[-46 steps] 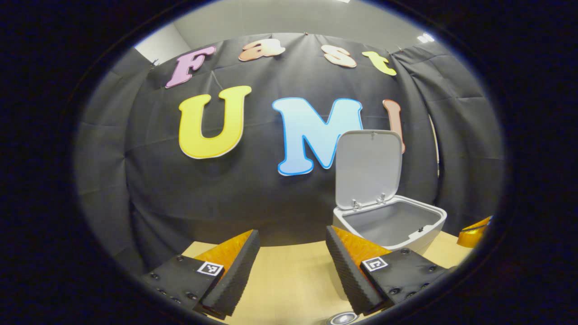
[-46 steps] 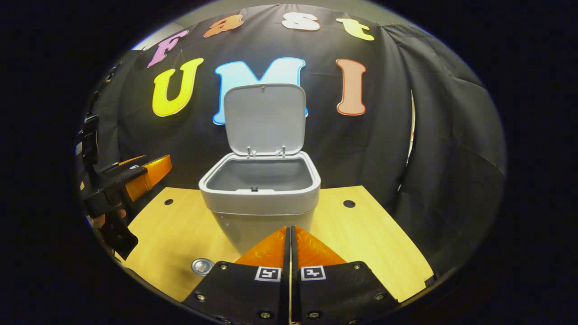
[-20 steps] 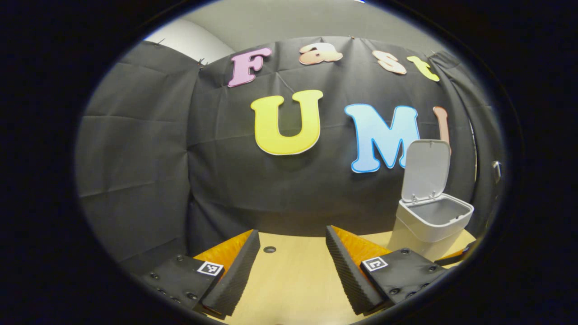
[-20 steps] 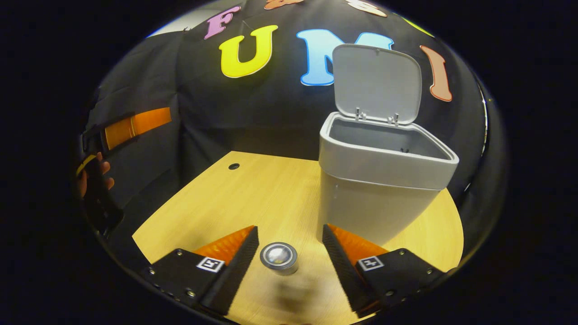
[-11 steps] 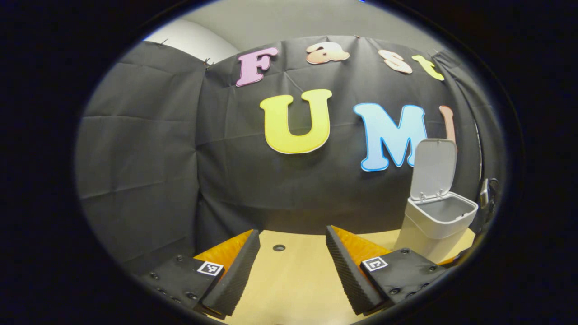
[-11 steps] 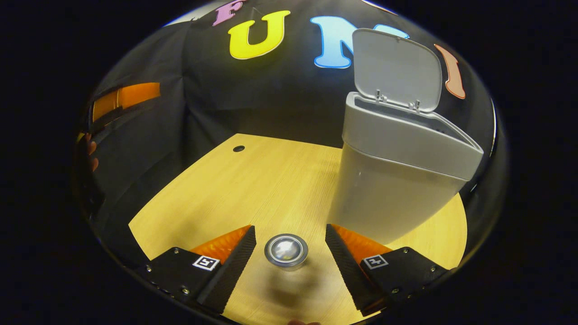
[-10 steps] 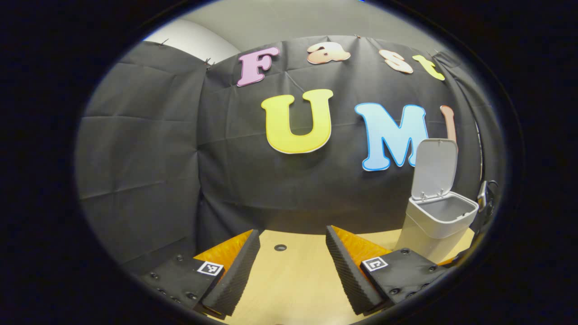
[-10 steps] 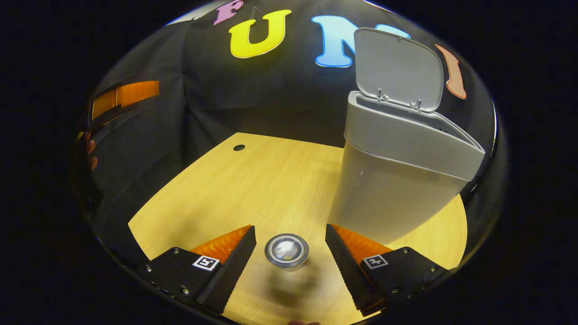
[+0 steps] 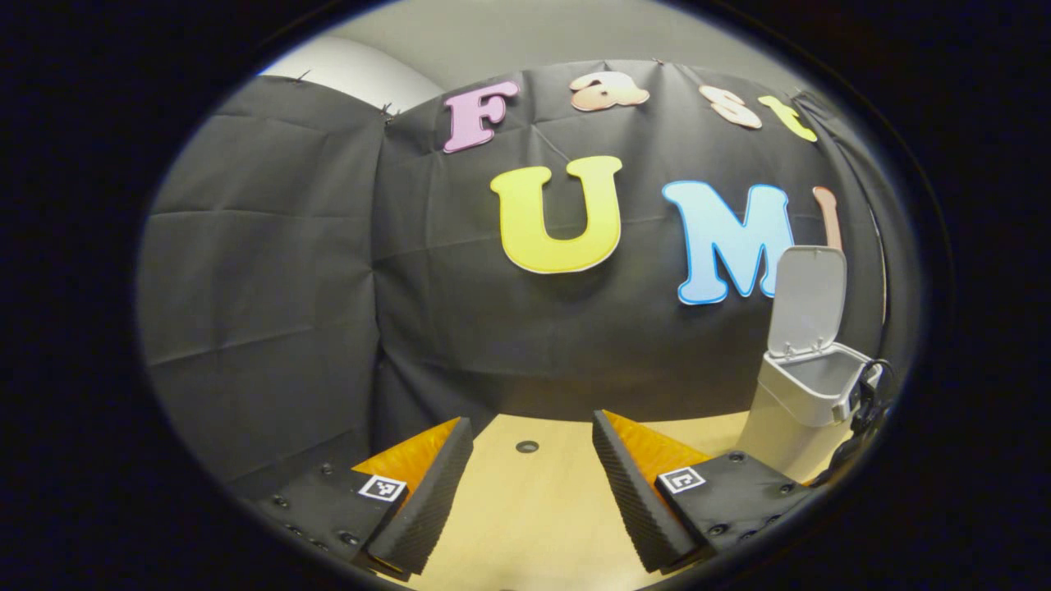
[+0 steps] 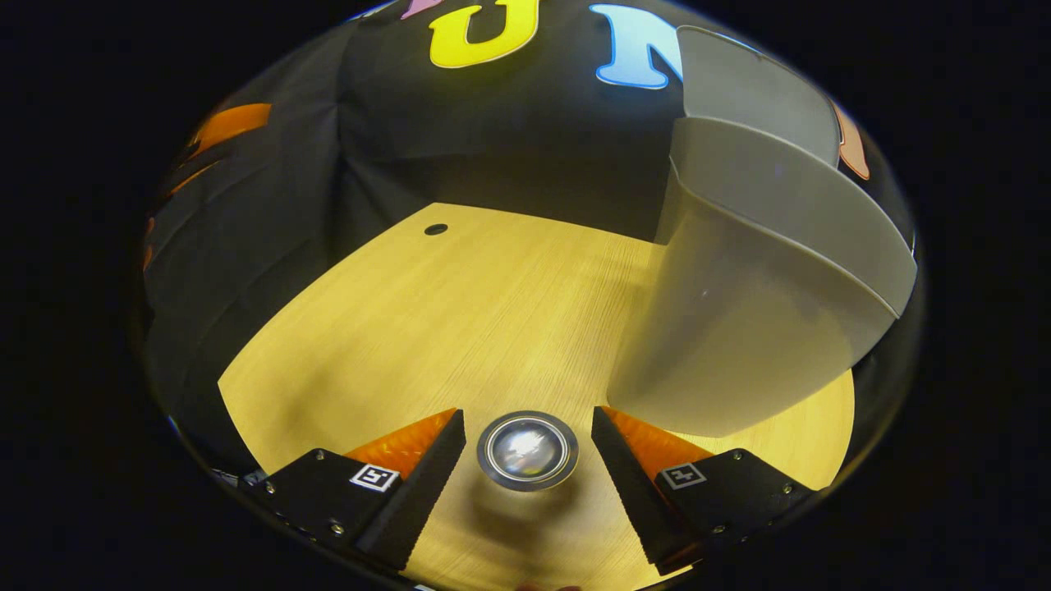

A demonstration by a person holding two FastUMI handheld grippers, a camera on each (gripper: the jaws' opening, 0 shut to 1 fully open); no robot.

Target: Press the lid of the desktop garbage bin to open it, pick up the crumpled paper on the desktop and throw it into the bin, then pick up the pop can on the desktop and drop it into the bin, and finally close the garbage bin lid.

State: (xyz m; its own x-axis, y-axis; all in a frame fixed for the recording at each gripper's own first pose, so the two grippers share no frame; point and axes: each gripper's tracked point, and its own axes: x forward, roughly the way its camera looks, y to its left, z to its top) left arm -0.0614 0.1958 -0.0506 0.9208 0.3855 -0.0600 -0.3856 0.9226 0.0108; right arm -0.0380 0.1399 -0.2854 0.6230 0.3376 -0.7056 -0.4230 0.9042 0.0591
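Your right claw (image 10: 527,460) gapes around the upright can (image 10: 527,450); squeeze it, then lift toward the open bin (image 10: 764,328).

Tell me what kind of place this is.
Likely a staged recording booth, not a home: black cloth walls in a bare wooden desktop that holds just an open garbage bin and a pop can between the right gripper fingers.

Light wooden desktop (image 10: 460,304) with a grey bin (image 10: 739,328), an upright pop can (image 10: 527,451) just beside it.
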